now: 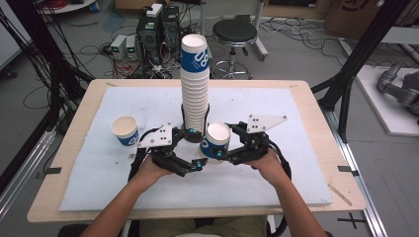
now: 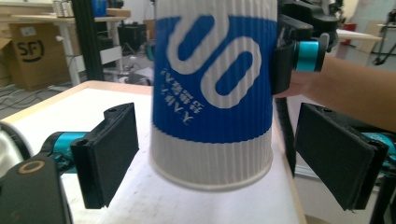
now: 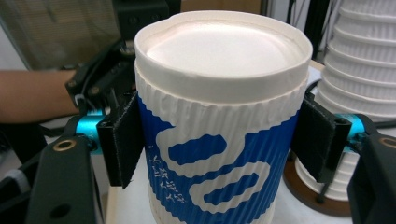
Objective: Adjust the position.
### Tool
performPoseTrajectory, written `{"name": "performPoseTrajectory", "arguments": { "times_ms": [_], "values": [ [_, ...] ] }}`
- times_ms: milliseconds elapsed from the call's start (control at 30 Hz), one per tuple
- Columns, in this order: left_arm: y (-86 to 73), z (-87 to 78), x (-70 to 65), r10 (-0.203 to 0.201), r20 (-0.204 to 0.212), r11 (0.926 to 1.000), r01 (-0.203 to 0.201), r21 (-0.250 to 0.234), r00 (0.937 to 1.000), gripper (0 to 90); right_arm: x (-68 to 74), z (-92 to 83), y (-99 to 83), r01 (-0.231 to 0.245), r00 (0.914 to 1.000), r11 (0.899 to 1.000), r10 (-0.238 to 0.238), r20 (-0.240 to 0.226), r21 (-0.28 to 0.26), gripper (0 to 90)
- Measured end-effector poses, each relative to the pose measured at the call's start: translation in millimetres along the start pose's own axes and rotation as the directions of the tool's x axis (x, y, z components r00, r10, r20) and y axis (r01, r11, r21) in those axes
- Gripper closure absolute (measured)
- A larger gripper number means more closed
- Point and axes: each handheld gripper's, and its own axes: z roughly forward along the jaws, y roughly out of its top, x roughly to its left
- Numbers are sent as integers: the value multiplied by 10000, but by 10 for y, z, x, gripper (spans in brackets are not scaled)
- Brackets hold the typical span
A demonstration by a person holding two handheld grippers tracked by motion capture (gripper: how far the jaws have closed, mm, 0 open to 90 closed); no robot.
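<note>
Right hand-held gripper (image 1: pixel 221 154) is pinching a white-and-blue ribbed paper cup (image 1: pixel 216 140) aloft at six o'clock of the tall cup stack (image 1: pixel 194 84); left hand-held gripper (image 1: pixel 193 149), spread, is flanking its base untouched; next, judged: set it on the counter (image 1: pixel 276 187).

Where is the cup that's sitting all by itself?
In the high view the lone cup stands upright on the white mat, at the table's left side, just left of the left gripper and apart from the tall cup stack.
</note>
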Motion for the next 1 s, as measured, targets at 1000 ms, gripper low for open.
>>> {"name": "performPoseTrajectory", "arguments": {
  "times_ms": [1000],
  "values": [
    [47,1,15,-78,464,9952,32,975,9989,238,-10,76,26,-420,9935,9990,431,-1056,129,148]
  ]
}}
